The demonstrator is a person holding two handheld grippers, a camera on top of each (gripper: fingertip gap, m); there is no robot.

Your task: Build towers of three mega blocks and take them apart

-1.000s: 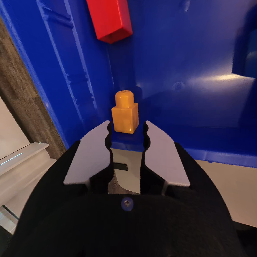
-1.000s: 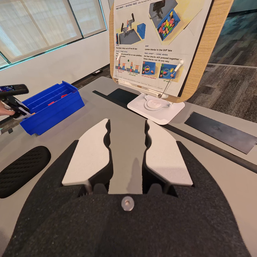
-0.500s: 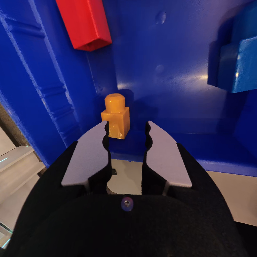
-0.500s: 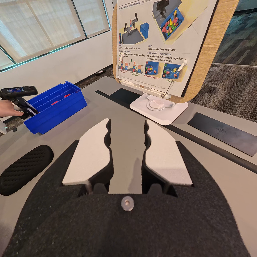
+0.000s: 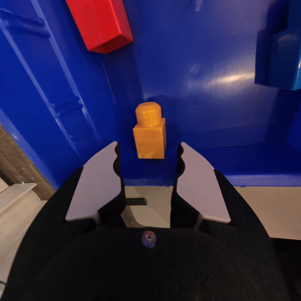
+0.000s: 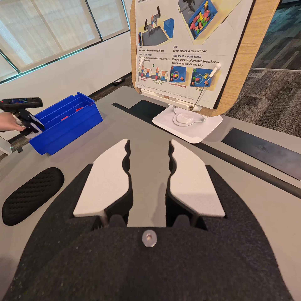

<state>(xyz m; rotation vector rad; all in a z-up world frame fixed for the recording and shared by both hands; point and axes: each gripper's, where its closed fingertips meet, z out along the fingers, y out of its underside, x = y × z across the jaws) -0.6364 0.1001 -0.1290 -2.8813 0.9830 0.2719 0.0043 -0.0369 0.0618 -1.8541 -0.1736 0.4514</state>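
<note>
Glossy orange block [image 5: 149, 138] — round-studded — before parted left gripper [image 5: 148, 145] fingers.

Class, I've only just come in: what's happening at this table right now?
A person holds a gripper in each hand. The left gripper is open, aimed at an upright orange block inside the blue bin, near a red block. The right gripper hovers open and empty over the grey table.

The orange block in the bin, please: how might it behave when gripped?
The orange block looks like rigid moulded plastic, so probably stiff and light. Its glossy faces may slip slightly. Taller than wide and standing on the blue bin floor, it could tip if nudged.
</note>
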